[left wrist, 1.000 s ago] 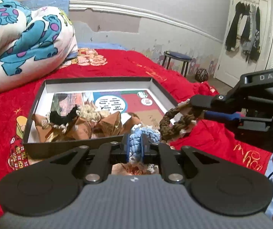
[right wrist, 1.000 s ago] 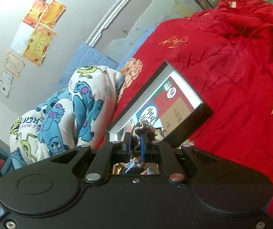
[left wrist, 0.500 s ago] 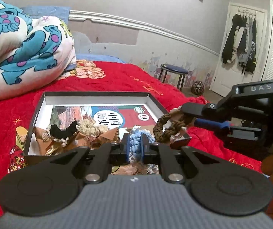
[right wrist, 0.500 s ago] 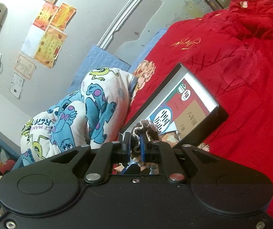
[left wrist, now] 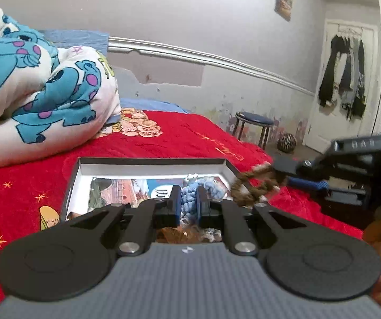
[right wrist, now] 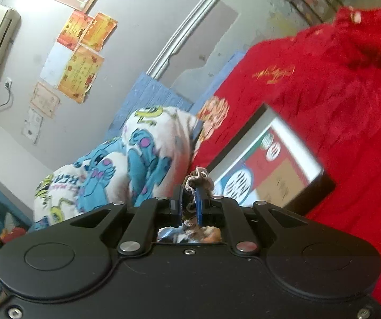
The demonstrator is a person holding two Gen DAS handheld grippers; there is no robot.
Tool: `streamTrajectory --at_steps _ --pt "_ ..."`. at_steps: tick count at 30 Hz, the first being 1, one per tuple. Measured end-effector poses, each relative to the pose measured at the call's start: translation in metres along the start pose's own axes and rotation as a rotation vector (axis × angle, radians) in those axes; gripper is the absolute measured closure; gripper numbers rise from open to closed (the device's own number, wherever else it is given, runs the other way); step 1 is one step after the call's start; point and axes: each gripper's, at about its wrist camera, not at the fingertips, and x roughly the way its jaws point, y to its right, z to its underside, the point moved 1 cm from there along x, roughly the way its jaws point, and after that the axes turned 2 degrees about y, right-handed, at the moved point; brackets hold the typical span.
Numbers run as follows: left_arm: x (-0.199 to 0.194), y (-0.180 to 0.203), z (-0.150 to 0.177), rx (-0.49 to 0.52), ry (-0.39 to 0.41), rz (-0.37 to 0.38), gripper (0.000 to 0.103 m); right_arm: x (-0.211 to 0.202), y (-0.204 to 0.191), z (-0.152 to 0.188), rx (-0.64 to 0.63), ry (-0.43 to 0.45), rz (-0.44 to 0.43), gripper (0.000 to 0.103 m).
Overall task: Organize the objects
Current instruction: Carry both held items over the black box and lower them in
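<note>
Both grippers are clamped: left gripper (left wrist: 189, 204) on blue braid (left wrist: 203, 188), right gripper (right wrist: 189, 203) on brown braid (right wrist: 199, 179); either soft braid could slip outside the box (left wrist: 147, 162).

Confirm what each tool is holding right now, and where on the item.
Left tool: shut on the blue braided cord piece, pinched near its end. Right tool: shut on the brown braided cord loop, gripped at one end; the rest hangs free over the box.

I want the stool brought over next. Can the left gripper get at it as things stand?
Probably not. The left gripper is shut on a blue braided piece, so its fingers are occupied, and the stool stands on the floor beyond the red bed.
</note>
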Motion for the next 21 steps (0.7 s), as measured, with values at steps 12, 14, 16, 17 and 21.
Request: streamTrajectory --at_steps 12,14,16,17,21 --pt "0.057 -0.017 -0.036 -0.012 0.001 -0.020 0.089 0.025 0.021 -0.033 0.029 0.022 0.036 0.093" --pt "0.073 -0.016 -0.037 -0.015 -0.018 -0.021 0.089 0.038 0.017 -0.037 0.006 0.017 0.025 0.093" --pt "0.083 -0.016 -0.032 -0.011 -0.032 -0.029 0.089 0.053 0.016 -0.040 -0.019 0.014 0.027 0.093" --pt "0.088 -0.015 -0.028 -0.007 -0.043 -0.022 0.089 0.060 0.016 -0.041 -0.028 0.010 0.027 0.093" --pt "0.102 -0.007 -0.006 0.040 -0.078 -0.030 0.089 0.083 0.025 -0.033 -0.054 -0.009 0.066 0.093"
